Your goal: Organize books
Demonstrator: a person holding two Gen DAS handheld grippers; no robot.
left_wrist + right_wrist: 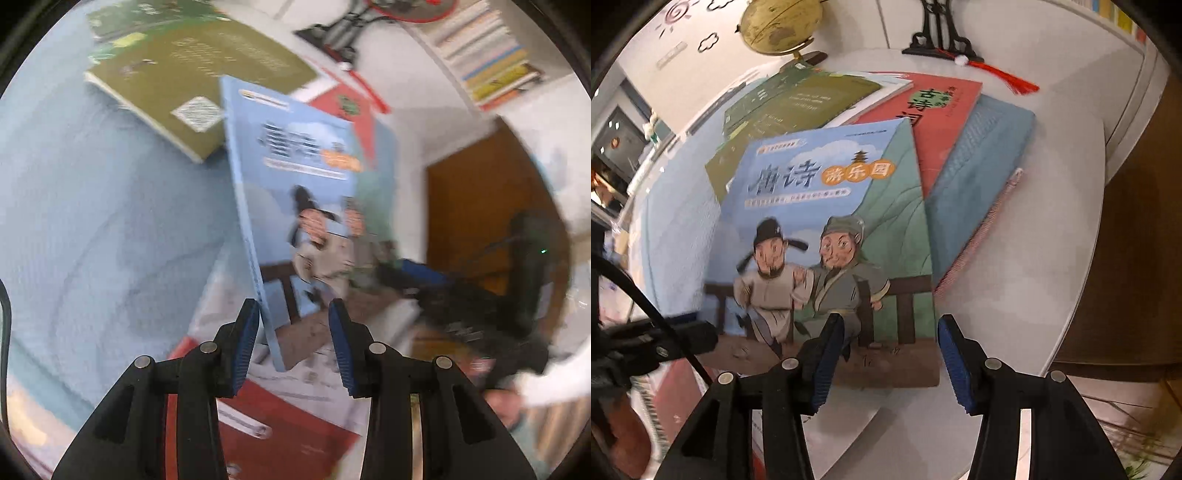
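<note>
Between the left gripper's (pixel 293 312) blue pads the spine edge of the blue picture book (pixel 295 192) sits tilted up, touching the left pad, the right pad standing clear, so jaws spread, grip not certain. Right gripper (pixel 888 326) hangs spread over the same book's (pixel 827 236) lower corner, left pad over the cover, right pad off its edge above the white table (pixel 1015 314). Farther back lie a red book (pixel 938 122), an olive-green book (pixel 798 110), a blue-grey book (pixel 982 177), then a globe (pixel 779 26) and a black stand (pixel 938 33) with a red tassel.
</note>
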